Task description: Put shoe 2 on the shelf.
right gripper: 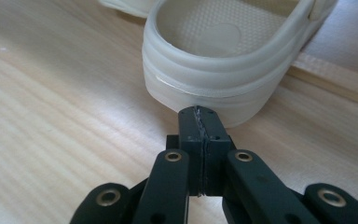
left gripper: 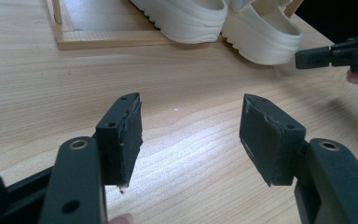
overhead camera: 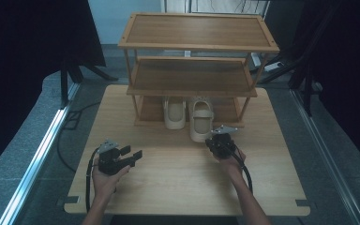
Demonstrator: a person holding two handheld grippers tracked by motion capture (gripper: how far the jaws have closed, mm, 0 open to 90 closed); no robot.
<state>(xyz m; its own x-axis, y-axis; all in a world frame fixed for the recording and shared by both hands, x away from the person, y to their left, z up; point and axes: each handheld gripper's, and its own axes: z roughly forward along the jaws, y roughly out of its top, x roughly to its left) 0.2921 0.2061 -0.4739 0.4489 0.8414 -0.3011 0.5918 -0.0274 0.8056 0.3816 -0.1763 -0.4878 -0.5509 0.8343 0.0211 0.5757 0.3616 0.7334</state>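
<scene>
Right gripper [right gripper: 200,116], jaws pressed together and empty, is nosing against the heel of the cream shoe [right gripper: 228,60] poking out from the rack [overhead camera: 187,123]; pushing squarely should be keeping it straight.

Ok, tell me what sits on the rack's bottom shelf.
Two cream shoes on the bottom shelf, heels poking out toward the shut right gripper. Their toes are hidden under the middle shelf.

dim high view, dark edges; glare on table [left gripper: 200,154] | jaws perhaps slightly blurred

Wooden table [overhead camera: 168,187] with rack [overhead camera: 197,47], two sandals [overhead camera: 200,123].
</scene>
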